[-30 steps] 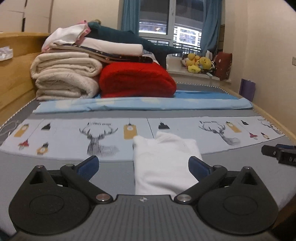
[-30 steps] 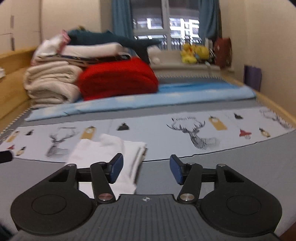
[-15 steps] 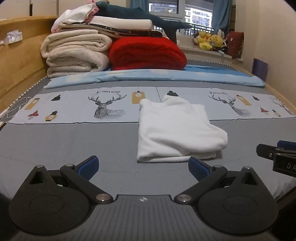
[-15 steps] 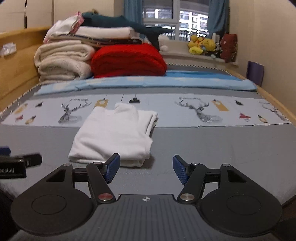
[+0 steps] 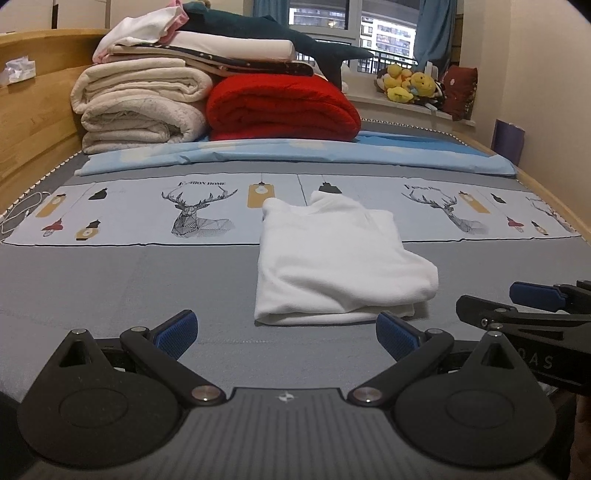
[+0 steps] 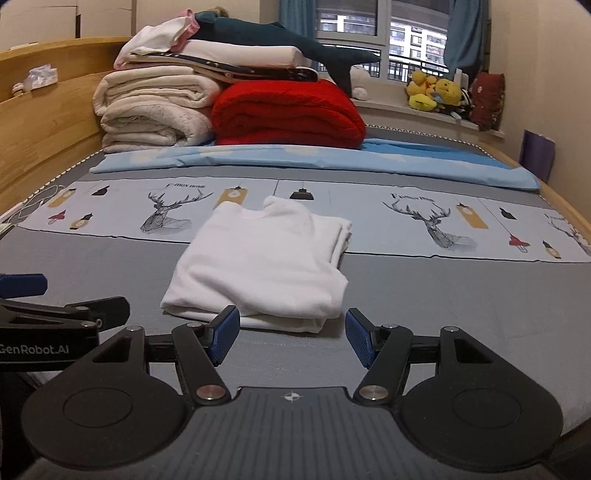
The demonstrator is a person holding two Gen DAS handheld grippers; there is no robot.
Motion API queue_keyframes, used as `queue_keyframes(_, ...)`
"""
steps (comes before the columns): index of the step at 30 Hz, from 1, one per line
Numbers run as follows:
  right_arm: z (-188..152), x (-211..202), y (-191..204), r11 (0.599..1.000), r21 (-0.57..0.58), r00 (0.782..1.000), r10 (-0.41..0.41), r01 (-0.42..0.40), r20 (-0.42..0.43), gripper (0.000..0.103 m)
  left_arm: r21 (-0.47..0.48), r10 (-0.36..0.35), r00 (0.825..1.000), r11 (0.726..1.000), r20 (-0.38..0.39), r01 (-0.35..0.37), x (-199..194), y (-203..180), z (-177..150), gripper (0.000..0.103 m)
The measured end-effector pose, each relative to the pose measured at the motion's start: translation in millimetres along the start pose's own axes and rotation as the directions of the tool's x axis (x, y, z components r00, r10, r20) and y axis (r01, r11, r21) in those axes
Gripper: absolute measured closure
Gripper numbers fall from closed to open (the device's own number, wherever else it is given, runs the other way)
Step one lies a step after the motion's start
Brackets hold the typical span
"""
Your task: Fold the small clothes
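A folded white garment (image 5: 332, 258) (image 6: 266, 266) lies flat on the grey bed cover, its far end over a deer-print cloth (image 5: 199, 210). My left gripper (image 5: 286, 332) is open just short of the garment's near edge, with nothing between its blue pads. In the right wrist view my right gripper (image 6: 291, 336) is open too, its pads just in front of the garment's near right corner and empty. Each gripper shows at the side of the other's view: the right gripper (image 5: 517, 306) and the left gripper (image 6: 55, 299).
At the far end of the bed, stacked cream blankets (image 5: 140, 107), a red blanket (image 5: 280, 107) and a dark shark plush (image 5: 273, 33) rest behind a light blue sheet (image 5: 295, 157). A wooden side board (image 5: 33, 110) runs along the left. Soft toys (image 5: 406, 85) sit on the window sill.
Both grippers have drawn back and dipped, so the whole folded garment now shows in front of them. It lies as it did half a second ago. Both stay open.
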State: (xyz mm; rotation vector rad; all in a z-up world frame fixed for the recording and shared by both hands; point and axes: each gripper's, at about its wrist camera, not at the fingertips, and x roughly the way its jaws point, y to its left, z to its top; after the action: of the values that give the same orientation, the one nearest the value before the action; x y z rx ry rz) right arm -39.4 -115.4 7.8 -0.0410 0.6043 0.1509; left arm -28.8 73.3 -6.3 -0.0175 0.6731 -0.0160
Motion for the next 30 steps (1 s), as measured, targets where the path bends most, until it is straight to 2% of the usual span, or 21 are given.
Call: queue_keyframes(30,1.2,0.1,1.8,1.000,-0.006,1.000,0.016,-0.016,-0.004,0.038,-0.008,-0.024,1.000,1.000,-0.019,0.024,4.6,3.3,-0.4,0.000)
